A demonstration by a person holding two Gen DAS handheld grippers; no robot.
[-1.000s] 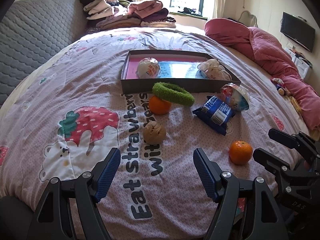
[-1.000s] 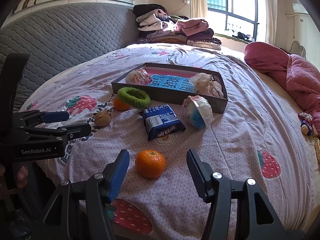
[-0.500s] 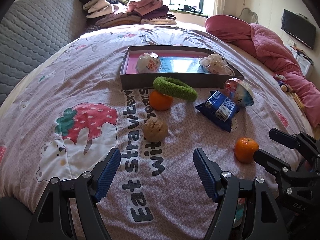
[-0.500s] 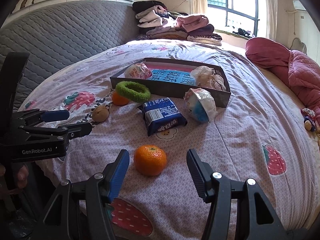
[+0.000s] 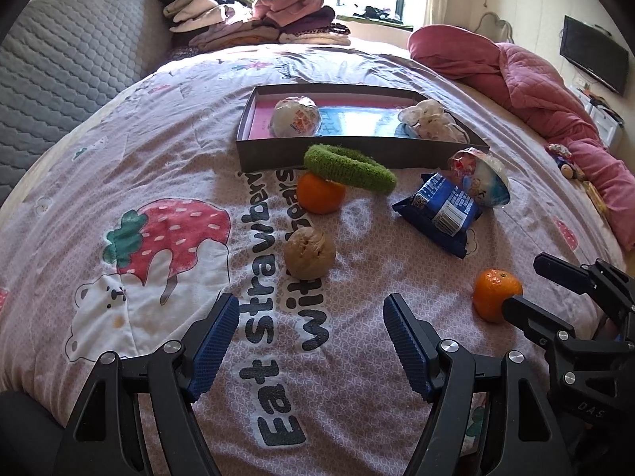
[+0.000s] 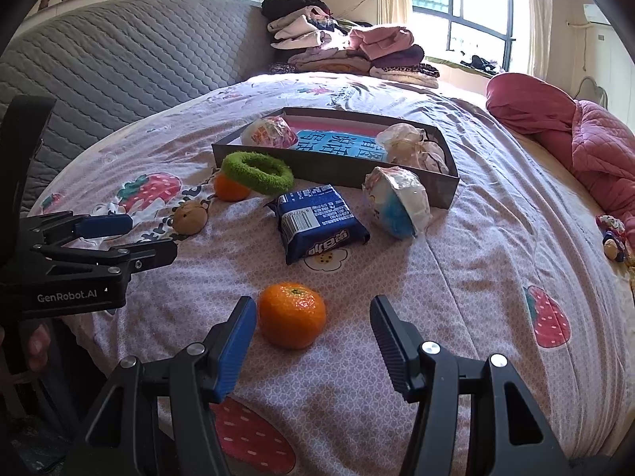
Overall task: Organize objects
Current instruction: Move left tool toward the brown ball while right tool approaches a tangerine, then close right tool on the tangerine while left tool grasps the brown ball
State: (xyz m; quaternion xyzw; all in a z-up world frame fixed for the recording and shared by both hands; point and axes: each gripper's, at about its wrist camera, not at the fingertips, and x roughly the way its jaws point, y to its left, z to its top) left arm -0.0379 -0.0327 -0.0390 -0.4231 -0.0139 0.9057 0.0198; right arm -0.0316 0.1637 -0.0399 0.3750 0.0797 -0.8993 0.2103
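A dark shallow box [image 5: 357, 152] [image 6: 329, 166] lies on the bed with two wrapped items inside. In front of it are a green fuzzy ring [image 5: 349, 168] [image 6: 257, 172] resting on an orange [image 5: 320, 197] [image 6: 231, 188], a brown ball [image 5: 309, 252] [image 6: 189, 218], a blue snack packet [image 5: 442, 208] [image 6: 319, 222] and a wrapped blue-white ball [image 5: 482, 176] [image 6: 399, 206]. My left gripper [image 5: 311, 319] is open, just short of the brown ball. My right gripper [image 6: 313, 319] is open, its fingers either side of a second orange [image 6: 292, 314] [image 5: 496, 294].
Folded clothes [image 5: 254, 20] are piled at the bed's far end. A pink quilt [image 5: 528, 79] lies along the right side. A grey padded headboard [image 6: 119, 67] stands on the left. A small toy [image 6: 613, 234] lies near the right edge.
Both grippers have moved forward over the bed. The brown ball is nearer the left gripper and the second orange now sits between the right gripper's fingertips. Both stay open.
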